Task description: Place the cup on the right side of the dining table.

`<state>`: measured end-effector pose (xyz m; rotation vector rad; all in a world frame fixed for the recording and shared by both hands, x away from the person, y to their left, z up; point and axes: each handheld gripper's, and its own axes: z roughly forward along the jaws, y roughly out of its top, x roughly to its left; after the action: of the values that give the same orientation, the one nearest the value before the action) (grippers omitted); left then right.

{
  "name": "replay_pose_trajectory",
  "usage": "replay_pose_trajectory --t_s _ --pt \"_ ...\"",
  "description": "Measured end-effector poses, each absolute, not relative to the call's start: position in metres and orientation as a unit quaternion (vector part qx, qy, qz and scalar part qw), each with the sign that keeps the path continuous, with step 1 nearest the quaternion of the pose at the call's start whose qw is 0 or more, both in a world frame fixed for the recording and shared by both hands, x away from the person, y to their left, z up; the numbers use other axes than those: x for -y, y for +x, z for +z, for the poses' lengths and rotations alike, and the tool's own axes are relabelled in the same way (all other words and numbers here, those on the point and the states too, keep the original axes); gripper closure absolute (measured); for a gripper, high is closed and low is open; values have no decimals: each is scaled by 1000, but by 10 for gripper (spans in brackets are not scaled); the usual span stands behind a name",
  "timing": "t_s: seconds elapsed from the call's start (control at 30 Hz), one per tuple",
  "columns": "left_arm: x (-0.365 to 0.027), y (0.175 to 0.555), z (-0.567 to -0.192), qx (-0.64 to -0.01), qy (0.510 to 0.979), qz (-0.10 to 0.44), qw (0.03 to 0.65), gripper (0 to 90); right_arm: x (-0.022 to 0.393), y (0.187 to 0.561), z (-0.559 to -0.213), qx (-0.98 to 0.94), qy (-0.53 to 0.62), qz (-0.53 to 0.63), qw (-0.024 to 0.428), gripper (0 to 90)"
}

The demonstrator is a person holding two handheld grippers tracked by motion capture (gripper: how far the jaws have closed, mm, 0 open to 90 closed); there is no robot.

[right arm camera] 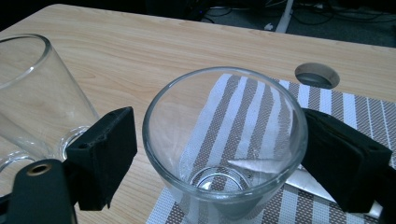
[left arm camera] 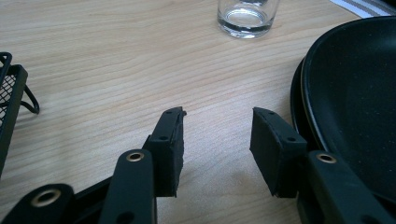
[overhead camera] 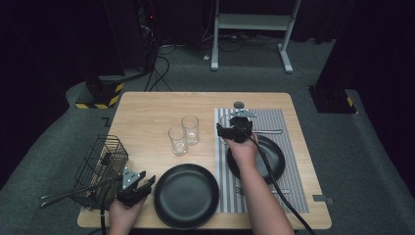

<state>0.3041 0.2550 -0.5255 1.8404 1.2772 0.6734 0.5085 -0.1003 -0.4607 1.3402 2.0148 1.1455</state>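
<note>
We see rectangular light wooden table (overhead camera: 147, 112). Striped grey-white woven placemat (right arm camera: 261, 100) lies on its right half. Clear drinking glass (right arm camera: 224, 140) stands upright on placemat's near-left corner, between right gripper (right arm camera: 219, 154) jaws; left pad apart, right contact unclear. Left gripper (left arm camera: 217, 144) spread, empty, over bare wood.

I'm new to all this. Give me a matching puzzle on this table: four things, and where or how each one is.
1 wire basket
2 striped placemat
3 left gripper
4 glass on the placemat

A under a black plate
B between the jaws of the right gripper
C open and empty
D at the table's left edge, with cutlery

Pairs: 1-D, 2-A, 3-C, 4-B
</note>
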Motion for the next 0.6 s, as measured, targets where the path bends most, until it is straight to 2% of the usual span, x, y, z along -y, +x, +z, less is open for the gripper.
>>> replay_pose_trajectory --t_s 0.6 --pt "-255 304 -525 -503 724 266 390 548 105 497 -441 -721 482 439 234 131"
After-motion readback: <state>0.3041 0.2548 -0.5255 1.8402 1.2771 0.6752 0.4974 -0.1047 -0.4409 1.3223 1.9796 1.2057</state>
